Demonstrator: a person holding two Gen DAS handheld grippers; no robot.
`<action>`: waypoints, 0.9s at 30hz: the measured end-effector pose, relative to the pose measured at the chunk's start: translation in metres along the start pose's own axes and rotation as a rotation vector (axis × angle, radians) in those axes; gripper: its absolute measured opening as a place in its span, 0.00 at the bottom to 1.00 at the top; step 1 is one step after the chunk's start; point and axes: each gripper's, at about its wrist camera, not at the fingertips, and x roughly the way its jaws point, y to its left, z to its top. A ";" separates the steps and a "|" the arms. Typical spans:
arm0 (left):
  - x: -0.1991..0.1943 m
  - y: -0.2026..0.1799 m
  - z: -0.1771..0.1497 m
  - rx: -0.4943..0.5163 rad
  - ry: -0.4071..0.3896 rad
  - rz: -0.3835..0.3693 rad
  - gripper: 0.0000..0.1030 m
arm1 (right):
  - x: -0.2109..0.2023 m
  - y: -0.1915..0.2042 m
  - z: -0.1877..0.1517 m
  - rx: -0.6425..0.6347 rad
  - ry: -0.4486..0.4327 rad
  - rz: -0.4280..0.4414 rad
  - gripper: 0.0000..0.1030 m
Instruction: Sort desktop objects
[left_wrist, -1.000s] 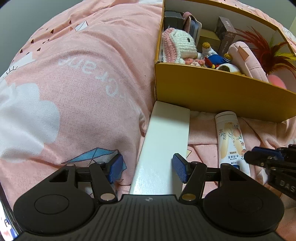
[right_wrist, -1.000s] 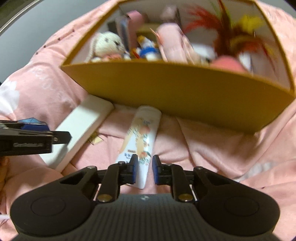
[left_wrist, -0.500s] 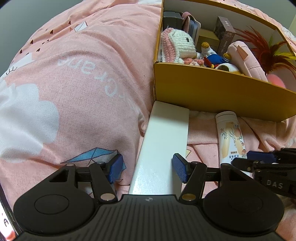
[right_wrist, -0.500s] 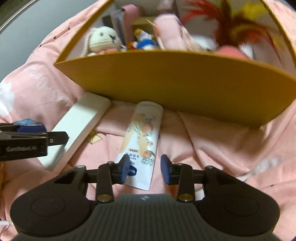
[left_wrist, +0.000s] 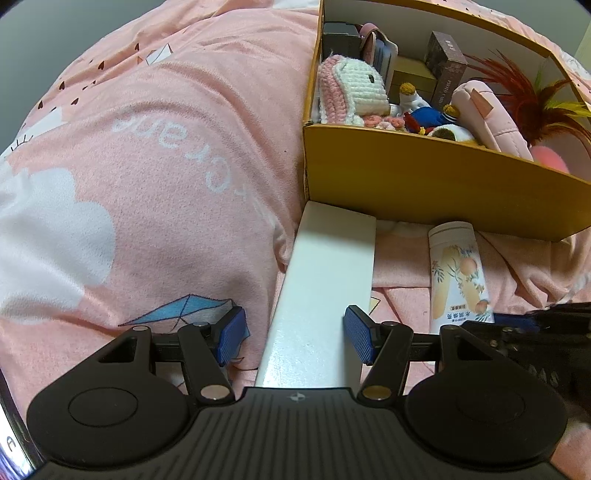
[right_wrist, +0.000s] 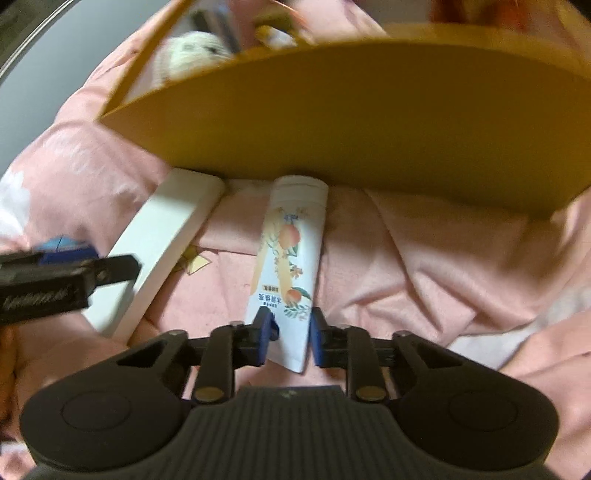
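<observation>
A long white box lies on the pink bedding, its far end against the yellow box. My left gripper is open, its blue pads on either side of the white box's near end without touching it. A white tube with peach print lies to the right of the white box. My right gripper is open with its pads straddling the tube's near end. The tube also shows in the left wrist view.
The yellow box holds a crocheted bunny, small dolls, dark cartons, a pink pouch and red feathers. Rumpled pink bedding surrounds everything. The left gripper's arm crosses the right view's left side.
My right gripper opened from nearly shut and moved forward and down, so its pads now straddle the tube's near end. My left gripper stayed still around the white box.
</observation>
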 end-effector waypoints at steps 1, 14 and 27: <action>0.000 0.000 0.000 0.000 0.000 -0.001 0.68 | -0.007 0.010 -0.001 -0.049 -0.029 -0.022 0.19; 0.002 -0.002 0.000 -0.002 -0.001 -0.003 0.68 | 0.013 0.028 0.002 -0.125 0.012 -0.007 0.12; 0.017 0.010 0.005 -0.124 0.104 -0.120 0.73 | -0.058 0.016 0.004 -0.157 -0.212 -0.109 0.05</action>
